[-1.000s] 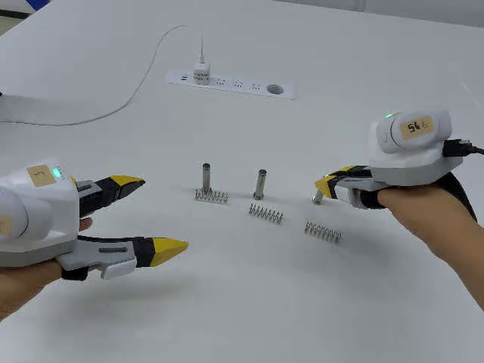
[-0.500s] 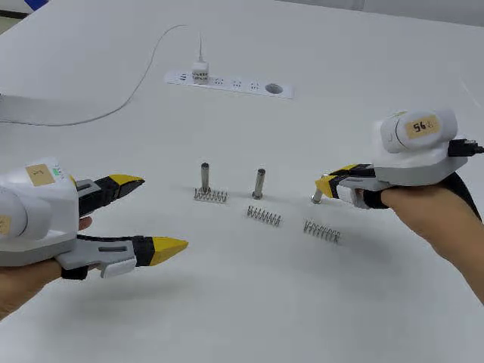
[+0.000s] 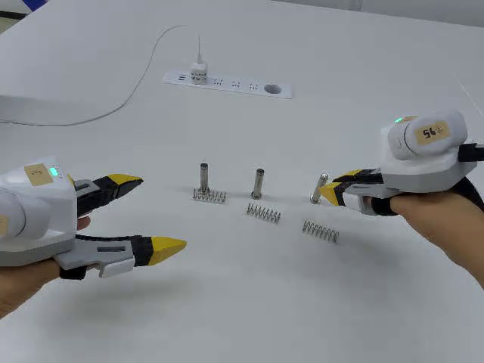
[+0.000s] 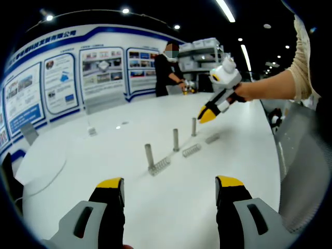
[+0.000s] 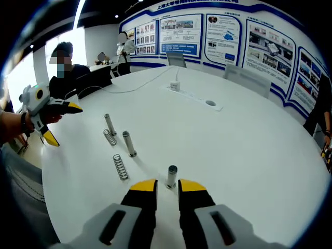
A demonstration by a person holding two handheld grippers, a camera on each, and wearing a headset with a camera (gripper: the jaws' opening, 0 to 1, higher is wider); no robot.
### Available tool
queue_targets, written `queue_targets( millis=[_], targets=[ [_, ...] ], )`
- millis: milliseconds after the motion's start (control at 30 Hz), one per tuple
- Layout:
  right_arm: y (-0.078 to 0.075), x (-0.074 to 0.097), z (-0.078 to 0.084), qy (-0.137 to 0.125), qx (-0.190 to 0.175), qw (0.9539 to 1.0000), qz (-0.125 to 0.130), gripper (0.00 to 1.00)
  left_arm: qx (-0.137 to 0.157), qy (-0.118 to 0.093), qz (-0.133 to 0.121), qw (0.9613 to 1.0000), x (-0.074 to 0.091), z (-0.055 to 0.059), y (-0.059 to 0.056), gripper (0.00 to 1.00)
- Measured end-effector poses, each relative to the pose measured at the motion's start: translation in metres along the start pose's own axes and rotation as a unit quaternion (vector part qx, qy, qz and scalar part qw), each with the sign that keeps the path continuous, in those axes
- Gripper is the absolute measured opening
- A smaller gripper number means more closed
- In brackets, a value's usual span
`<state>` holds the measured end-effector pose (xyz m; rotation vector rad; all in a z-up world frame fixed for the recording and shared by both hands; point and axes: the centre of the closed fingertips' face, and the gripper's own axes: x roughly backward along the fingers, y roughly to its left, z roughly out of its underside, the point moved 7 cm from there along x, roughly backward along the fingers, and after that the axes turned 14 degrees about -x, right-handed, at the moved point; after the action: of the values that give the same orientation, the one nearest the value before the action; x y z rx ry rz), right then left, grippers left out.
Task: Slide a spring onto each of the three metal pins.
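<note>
My left tongs [image 3: 159, 212] hang wide open over the white surface [image 3: 249, 302], holding nothing. They are low on the left side and well apart from the work.

3 metal pins stand in a row in front of me: the left pin [image 3: 204, 176], the middle pin [image 3: 259, 183] and the right pin [image 3: 319, 187]. All 3 are bare. The 3 springs lie flat on my side of that row, between me and the pins. The left spring [image 3: 209, 197] lies right at the foot of the left pin. The middle spring [image 3: 263, 213] is just beside the middle pin, towards the right. The right spring [image 3: 320, 231] lies near the right pin but apart from it, below my right tongs [image 3: 333, 189].

The right tongs come in from the right with only a narrow gap between the yellow tips. In the right gripper view the right pin stands at the mouth of that gap. I cannot tell whether the tips grip it, touch it or just sit beside it.

Beyond the pins, well apart, a power strip [image 3: 229, 82] lies on the surface with a white plug [image 3: 199, 73] in it. Its cable [image 3: 144, 83] curves off to the left. People stand at the far end of the room, by the wall panels.
</note>
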<state>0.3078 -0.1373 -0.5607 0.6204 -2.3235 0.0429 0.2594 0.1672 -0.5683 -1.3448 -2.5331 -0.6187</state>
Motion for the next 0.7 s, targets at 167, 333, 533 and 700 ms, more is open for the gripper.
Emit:
queue_targets(
  millis=[167,333,533,700],
  targets=[
    [0.004,0.002,0.003,0.01,0.012,0.9998,-0.013,0.17,0.0,0.0,0.0,1.0,0.0,0.0,-0.001,0.73],
    [0.01,0.003,0.006,0.022,0.025,0.999,-0.029,0.17,0.0,0.0,0.001,1.0,0.0,-0.001,-0.002,0.73],
    [0.019,0.0,0.011,0.045,0.045,0.9965,-0.055,0.17,0.0,0.0,0.0,1.0,0.001,-0.001,-0.002,0.73],
    [0.025,-0.003,0.017,0.074,0.075,0.9918,-0.073,0.17,0.0,0.0,0.0,1.0,0.002,-0.001,-0.001,0.72]
  ],
)
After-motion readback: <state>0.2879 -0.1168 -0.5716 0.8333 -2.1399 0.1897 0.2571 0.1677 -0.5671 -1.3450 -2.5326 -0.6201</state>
